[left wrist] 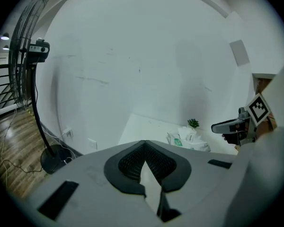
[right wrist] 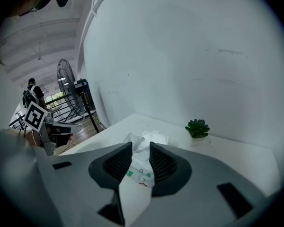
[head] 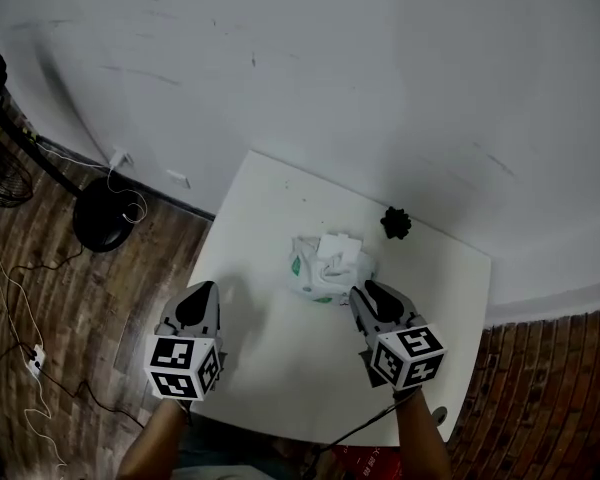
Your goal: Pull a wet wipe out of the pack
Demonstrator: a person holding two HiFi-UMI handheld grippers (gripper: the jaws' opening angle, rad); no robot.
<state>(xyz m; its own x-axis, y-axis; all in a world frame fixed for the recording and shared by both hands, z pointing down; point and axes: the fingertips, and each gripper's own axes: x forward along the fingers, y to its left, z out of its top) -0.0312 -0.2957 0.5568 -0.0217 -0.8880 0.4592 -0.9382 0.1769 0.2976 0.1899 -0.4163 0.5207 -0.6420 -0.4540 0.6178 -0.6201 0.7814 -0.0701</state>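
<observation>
The wet wipe pack (head: pixel 325 268), white with green print, lies near the middle of the white table (head: pixel 280 358); its flap (head: pixel 338 249) stands open and white wipe material bunches up at the top. My right gripper (head: pixel 361 290) is just at the pack's right side, jaws open a narrow gap. In the right gripper view the pack (right wrist: pixel 154 137) shows through and above the gap of the right gripper (right wrist: pixel 141 151), nothing clamped. My left gripper (head: pixel 204 288) hovers over the table's left edge, well apart from the pack (left wrist: pixel 189 139). The left gripper (left wrist: pixel 144 144) has its tips together.
A small potted plant (head: pixel 396 223) stands at the table's back right, near the white wall. A standing fan (left wrist: pixel 28 56) with a round base (head: pixel 104 214) is on the wooden floor to the left, with cables (head: pixel 20 298). A person (right wrist: pixel 32 91) stands far off.
</observation>
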